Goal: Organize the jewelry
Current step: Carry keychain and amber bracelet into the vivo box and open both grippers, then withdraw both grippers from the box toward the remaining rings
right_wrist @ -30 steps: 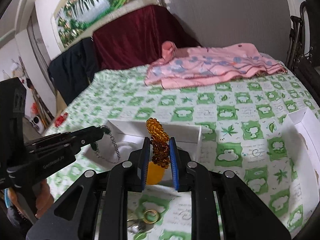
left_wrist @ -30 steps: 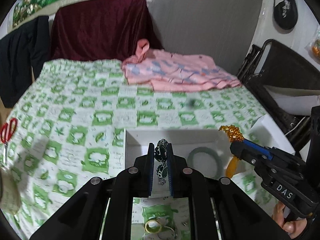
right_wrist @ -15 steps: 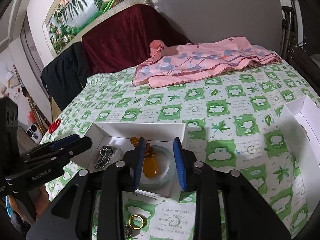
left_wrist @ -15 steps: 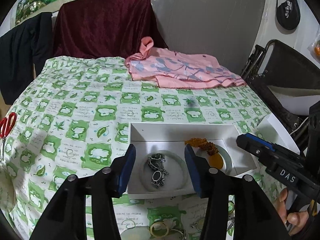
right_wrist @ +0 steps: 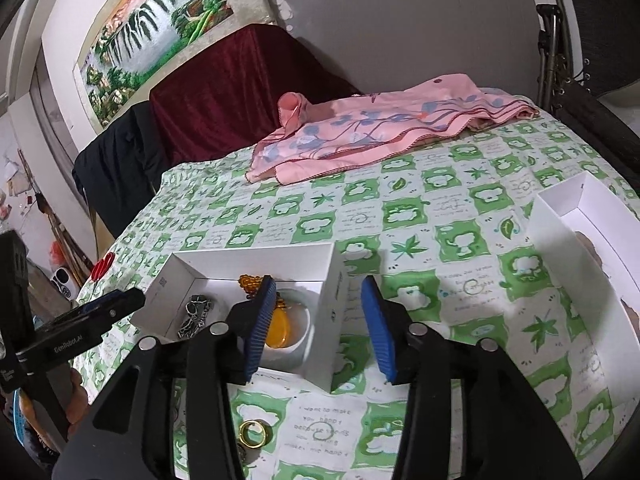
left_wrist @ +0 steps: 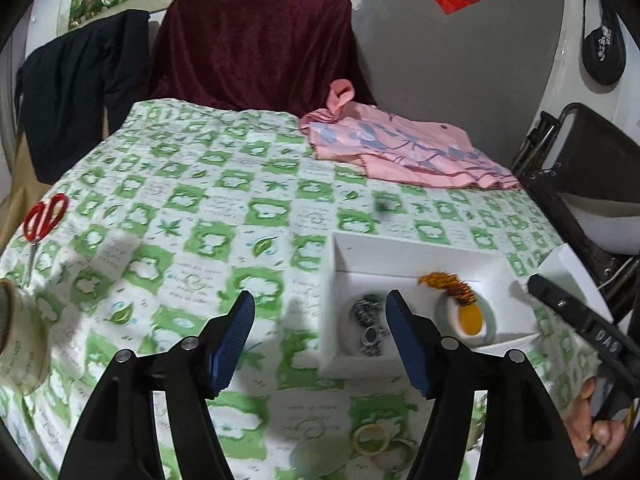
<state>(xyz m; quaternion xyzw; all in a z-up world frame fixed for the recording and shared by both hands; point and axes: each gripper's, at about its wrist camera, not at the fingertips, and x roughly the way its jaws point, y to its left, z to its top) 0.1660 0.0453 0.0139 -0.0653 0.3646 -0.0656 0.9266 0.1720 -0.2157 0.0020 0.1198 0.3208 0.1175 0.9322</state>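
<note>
1. The left gripper fills the lower middle of the left wrist view, its blue-padded jaws spread wide with nothing between them but the green-and-white cloth of the bed; its jaws have just been opening.
2. The right gripper sits low in the right wrist view, jaws partly apart and gripping nothing; they too have just been opening. Its left pad lies in front of the box interior and its right pad is over the cloth, with the box's right wall seen between them.
3. The white box rests on the cloth right of centre in the left wrist view, and left of centre in the right wrist view.
4. Inside the box, a dark silver chain piece lies toward its left side.
5. Also in the box, an amber bead string with a yellow pendant lies over a pale green bangle toward the right side.
6. Gold rings lie loose on the cloth at the bottom of the frame, in front of the box.
7. A second white box stands at the right edge of the right wrist view.
8. Red-handled scissors lie at the left edge, and a pink garment is spread at the far end.
</note>
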